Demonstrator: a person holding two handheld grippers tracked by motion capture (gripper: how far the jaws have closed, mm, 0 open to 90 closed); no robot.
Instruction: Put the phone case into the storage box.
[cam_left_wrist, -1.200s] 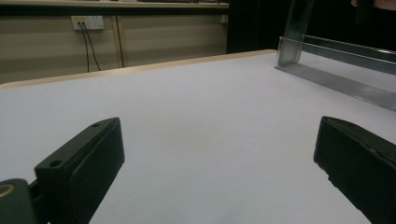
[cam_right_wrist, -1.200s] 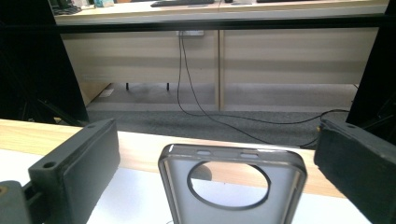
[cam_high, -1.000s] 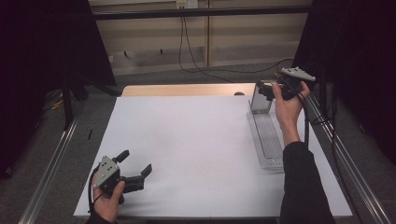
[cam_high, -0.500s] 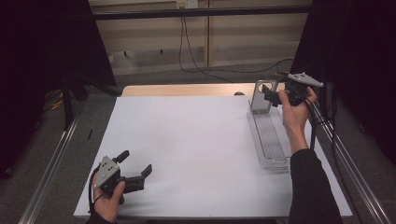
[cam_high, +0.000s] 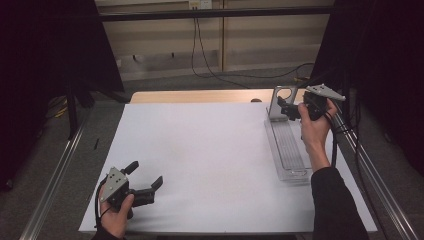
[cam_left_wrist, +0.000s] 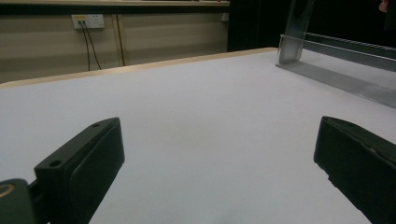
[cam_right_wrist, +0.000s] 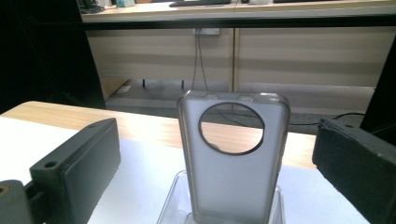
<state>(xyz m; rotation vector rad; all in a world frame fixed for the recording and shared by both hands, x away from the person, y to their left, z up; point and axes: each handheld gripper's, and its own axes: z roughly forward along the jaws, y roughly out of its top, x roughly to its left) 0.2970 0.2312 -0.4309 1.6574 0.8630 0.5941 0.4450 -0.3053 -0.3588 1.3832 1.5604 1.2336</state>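
Translucent grey case: phone case (cam_high: 278, 103), frosted plastic with a round camera hole, stands upright at the far end of the clear tray (cam_high: 290, 150), right side of the table (cam_high: 210, 165). In the right gripper view it sits dead centre between the jaws (cam_right_wrist: 233, 163).
Tray: long clear ribbed plastic tray, lies along the right edge of the white sheet; also seen far off in the left gripper view (cam_left_wrist: 345, 77).
Right gripper: right gripper (cam_high: 286, 108) held level at the case, jaws wide apart, nothing clamped. Cannot tell from above whether a jaw tip touches the case.
Change, right: a second ago the hand was at the case and lower on it; half a second ago it had drawn back to the right; now it is in close again, jaws lined up on the case.
Left gripper: left gripper (cam_high: 145, 186) low over the near-left of the sheet, jaws wide, empty (cam_left_wrist: 210, 186).
Change, left: none, same spot in all three high views.
Meaning: looks like a re-approach to get a better line; the grasp on the case is not yet made.
Next call: probably close on the side edges of the case; thin walls, could tip or flex.
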